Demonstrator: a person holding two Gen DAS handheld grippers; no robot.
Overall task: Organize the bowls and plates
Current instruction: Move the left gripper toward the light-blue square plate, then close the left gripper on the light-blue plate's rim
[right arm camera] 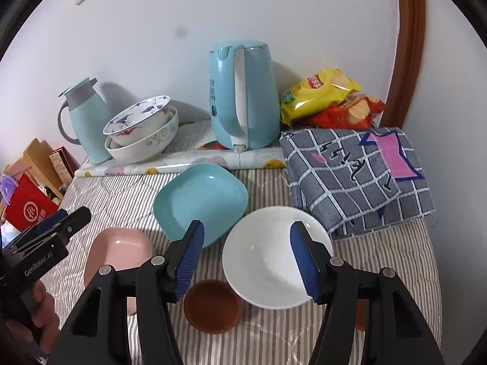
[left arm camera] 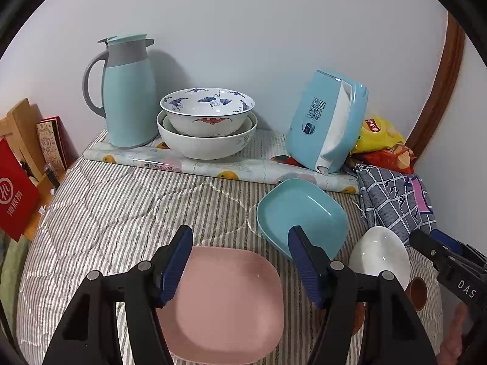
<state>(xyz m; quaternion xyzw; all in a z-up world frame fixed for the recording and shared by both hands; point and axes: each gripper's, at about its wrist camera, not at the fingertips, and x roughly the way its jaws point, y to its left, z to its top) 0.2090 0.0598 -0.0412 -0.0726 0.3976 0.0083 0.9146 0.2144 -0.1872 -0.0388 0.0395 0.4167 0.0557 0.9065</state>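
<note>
Both tongs stand apart and empty. The left gripper (left arm camera: 240,266) hovers over the pink plate (left arm camera: 225,304), lower centre; the right gripper (right arm camera: 246,261) over the white bowl (right arm camera: 268,258). The teal plate (right arm camera: 201,200) lies mid-frame. The nested bowls (left arm camera: 207,124), upper left, suggest the stacking spot.

Pink plate (left arm camera: 225,301), teal plate (left arm camera: 301,210), white bowl (right arm camera: 268,255)

A square plate (right arm camera: 201,200) lies mid-frame, a round bowl (right arm camera: 268,261) lower right of it, stacked bowls (right arm camera: 140,130) upper left, kettle (right arm camera: 243,97) above.
</note>
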